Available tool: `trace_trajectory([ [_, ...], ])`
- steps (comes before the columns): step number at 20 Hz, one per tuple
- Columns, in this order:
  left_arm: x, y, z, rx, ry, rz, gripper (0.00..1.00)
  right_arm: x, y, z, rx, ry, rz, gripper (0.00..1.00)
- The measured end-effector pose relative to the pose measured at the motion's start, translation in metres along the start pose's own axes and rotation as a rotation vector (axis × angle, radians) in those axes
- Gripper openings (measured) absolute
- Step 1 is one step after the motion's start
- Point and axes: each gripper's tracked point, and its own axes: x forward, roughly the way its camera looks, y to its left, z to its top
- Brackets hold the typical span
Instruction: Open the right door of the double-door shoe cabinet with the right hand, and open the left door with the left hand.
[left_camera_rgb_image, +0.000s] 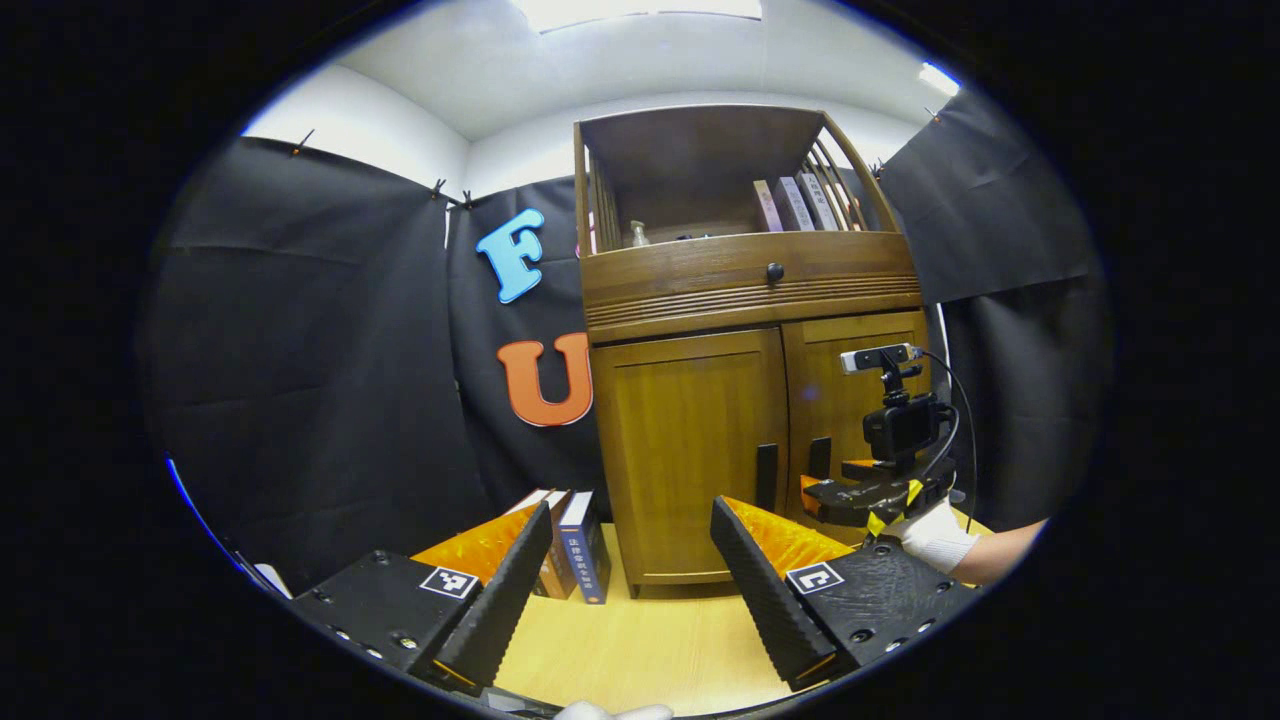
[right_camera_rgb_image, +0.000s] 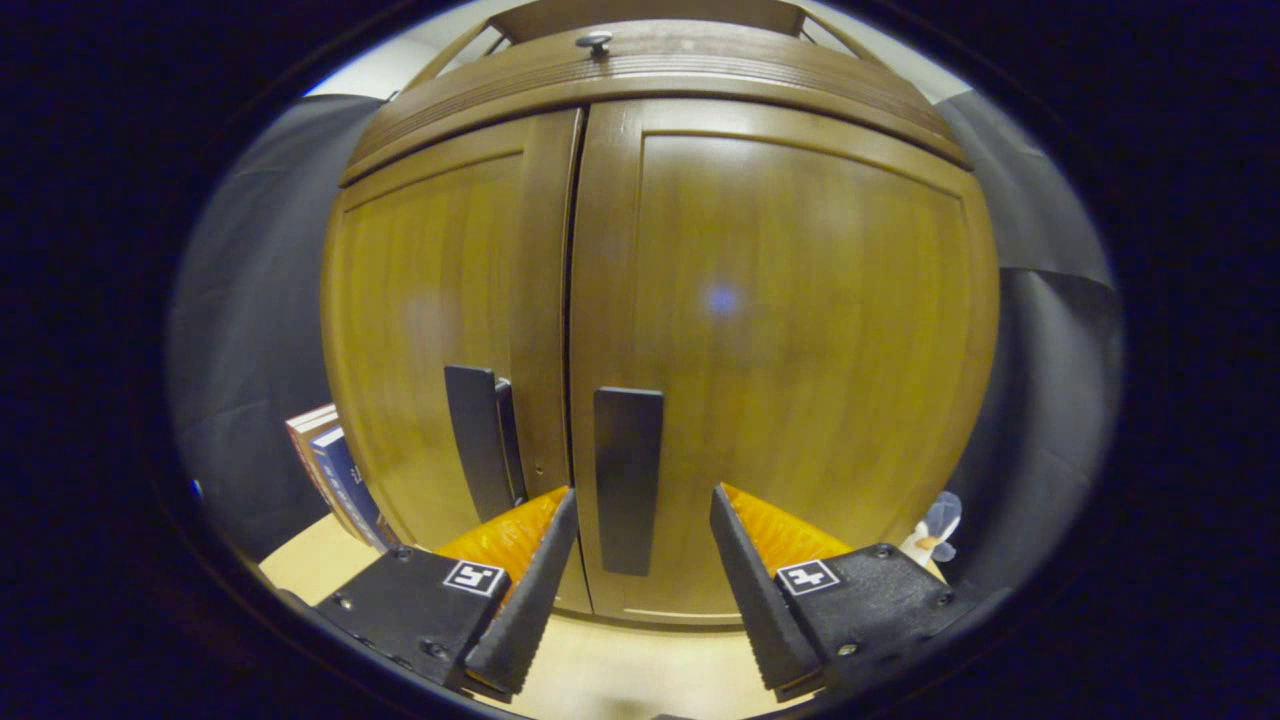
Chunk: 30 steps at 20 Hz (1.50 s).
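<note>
The wooden shoe cabinet (left_camera_rgb_image: 745, 290) stands on the table with both lower doors closed. In the left gripper view, my left gripper (left_camera_rgb_image: 632, 508) is open and held back from the left door (left_camera_rgb_image: 690, 440), whose dark vertical handle (left_camera_rgb_image: 767, 476) lies ahead to the right. The right gripper (left_camera_rgb_image: 815, 492), held by a gloved hand (left_camera_rgb_image: 935, 535), is up against the right door (left_camera_rgb_image: 850, 400). In the right gripper view, my right gripper (right_camera_rgb_image: 644, 494) is open, with the right door's handle (right_camera_rgb_image: 628, 480) standing between its fingers, untouched. The left door's handle (right_camera_rgb_image: 480, 440) is just beside it.
Several books (left_camera_rgb_image: 570, 545) lean against the cabinet's left side on the light wooden tabletop (left_camera_rgb_image: 640, 650). A drawer with a round knob (left_camera_rgb_image: 774, 271) sits above the doors. More books (left_camera_rgb_image: 795, 205) and a small bottle (left_camera_rgb_image: 637, 235) stand on the open top shelf. A small toy (right_camera_rgb_image: 935, 525) lies right of the cabinet.
</note>
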Motion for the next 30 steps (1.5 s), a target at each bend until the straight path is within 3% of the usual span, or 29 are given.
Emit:
trace_trajectory([
  [4, -0.013, 0.017, -0.001, -0.021, 0.018, 0.041, 0.96, 0.016, 0.007, 0.007, 0.014, -0.006, -0.016, 0.7],
  [7, -0.018, 0.028, -0.001, -0.026, 0.021, 0.06, 0.96, 0.014, -0.001, 0.01, 0.029, -0.003, -0.056, 0.38],
  [11, -0.025, 0.042, 0.004, -0.023, -0.005, 0.077, 1.0, 0.018, 0.0, 0.007, 0.018, 0.018, -0.055, 0.33],
  [12, -0.027, 0.045, 0.002, -0.025, -0.007, 0.081, 0.96, 0.017, 0.0, 0.006, 0.014, 0.026, -0.047, 0.33],
  [15, -0.032, 0.045, -0.003, -0.051, 0.002, 0.074, 0.96, 0.005, 0.0, 0.004, 0.018, 0.032, -0.004, 0.29],
  [23, -0.054, 0.045, -0.007, -0.066, -0.001, 0.08, 0.96, -0.059, -0.01, -0.013, -0.027, 0.033, 0.058, 0.26],
  [30, -0.075, 0.018, -0.013, -0.068, 0.009, 0.038, 0.96, -0.122, -0.039, -0.03, -0.041, 0.031, 0.077, 0.25],
])
